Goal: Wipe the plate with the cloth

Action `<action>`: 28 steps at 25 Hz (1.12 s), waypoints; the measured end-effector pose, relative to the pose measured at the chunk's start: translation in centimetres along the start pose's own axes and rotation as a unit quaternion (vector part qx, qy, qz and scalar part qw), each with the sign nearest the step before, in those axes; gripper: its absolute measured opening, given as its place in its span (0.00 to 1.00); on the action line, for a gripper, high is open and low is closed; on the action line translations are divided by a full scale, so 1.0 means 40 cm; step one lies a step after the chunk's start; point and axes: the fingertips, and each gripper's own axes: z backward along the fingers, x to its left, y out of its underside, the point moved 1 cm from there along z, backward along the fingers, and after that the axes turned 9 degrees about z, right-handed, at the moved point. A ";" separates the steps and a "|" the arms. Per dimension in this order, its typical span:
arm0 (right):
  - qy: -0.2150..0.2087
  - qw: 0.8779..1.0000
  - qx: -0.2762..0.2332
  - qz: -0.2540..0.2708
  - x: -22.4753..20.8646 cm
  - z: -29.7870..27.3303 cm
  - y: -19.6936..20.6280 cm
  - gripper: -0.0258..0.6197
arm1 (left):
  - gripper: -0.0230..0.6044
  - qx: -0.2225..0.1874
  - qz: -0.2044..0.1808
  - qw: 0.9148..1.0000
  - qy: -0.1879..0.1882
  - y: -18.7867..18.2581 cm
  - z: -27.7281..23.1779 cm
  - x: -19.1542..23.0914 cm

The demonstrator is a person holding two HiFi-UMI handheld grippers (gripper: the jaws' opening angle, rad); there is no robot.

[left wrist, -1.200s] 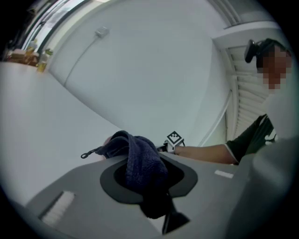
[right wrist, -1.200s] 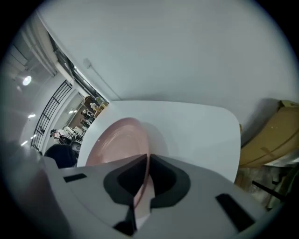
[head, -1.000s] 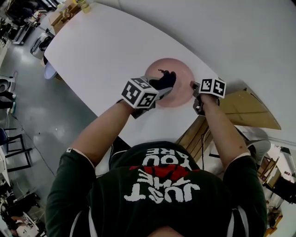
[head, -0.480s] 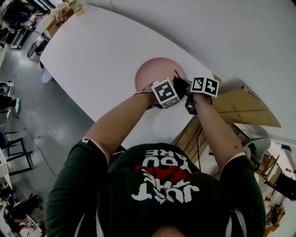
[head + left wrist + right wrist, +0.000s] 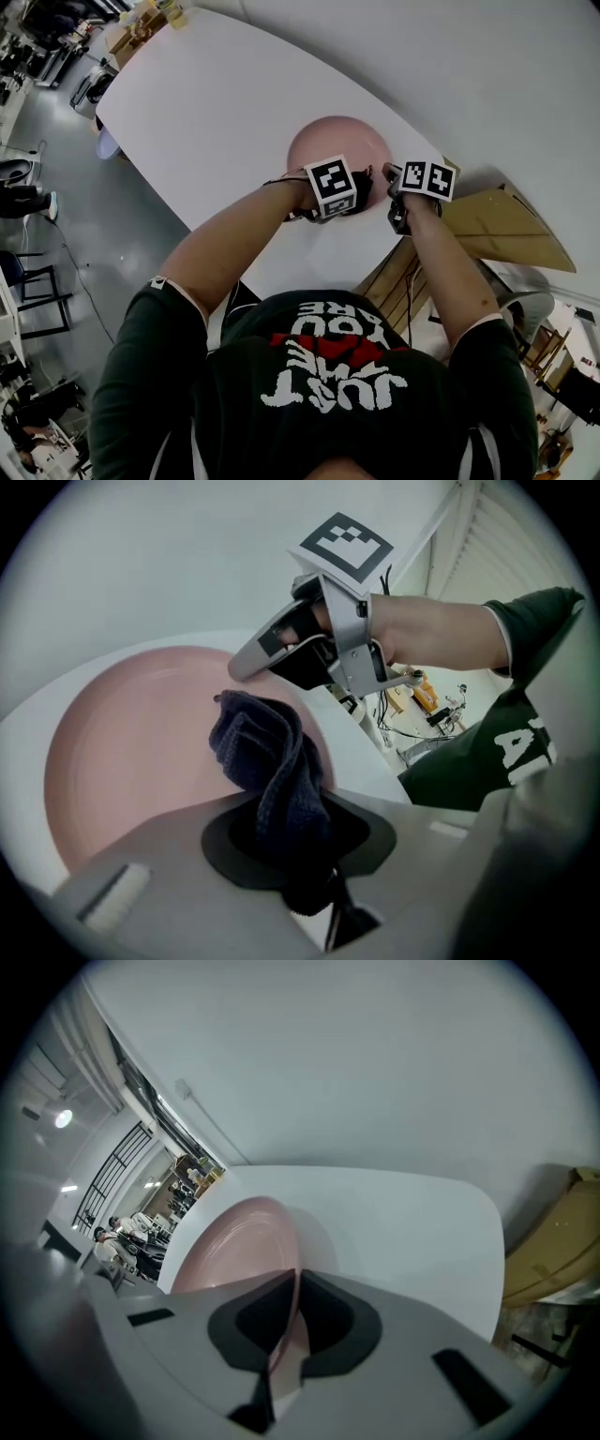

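Pinching the cloth [image 5: 267, 761], left tongs [image 5: 298, 855] angle down over plate [image 5: 131, 752] (right tongs [image 5: 286, 1321] grip it).

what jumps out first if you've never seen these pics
A pink plate near the edge of a white table draws the eye first. The left gripper holds a bunched dark blue cloth over the plate, close to its rim. The right gripper is clamped on that rim.
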 end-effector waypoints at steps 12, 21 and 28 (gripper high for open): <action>0.001 0.998 0.023 0.056 0.013 0.004 0.003 0.06 | 0.18 0.009 0.116 0.988 -0.101 0.134 0.126 0.194; -0.002 0.995 0.040 0.093 0.048 0.011 0.027 0.07 | 0.18 -0.033 0.127 0.968 -0.213 0.074 0.152 0.355; 0.011 0.993 0.044 0.111 0.064 0.015 0.044 0.07 | 0.18 -0.053 0.112 0.971 -0.206 -0.048 0.120 0.370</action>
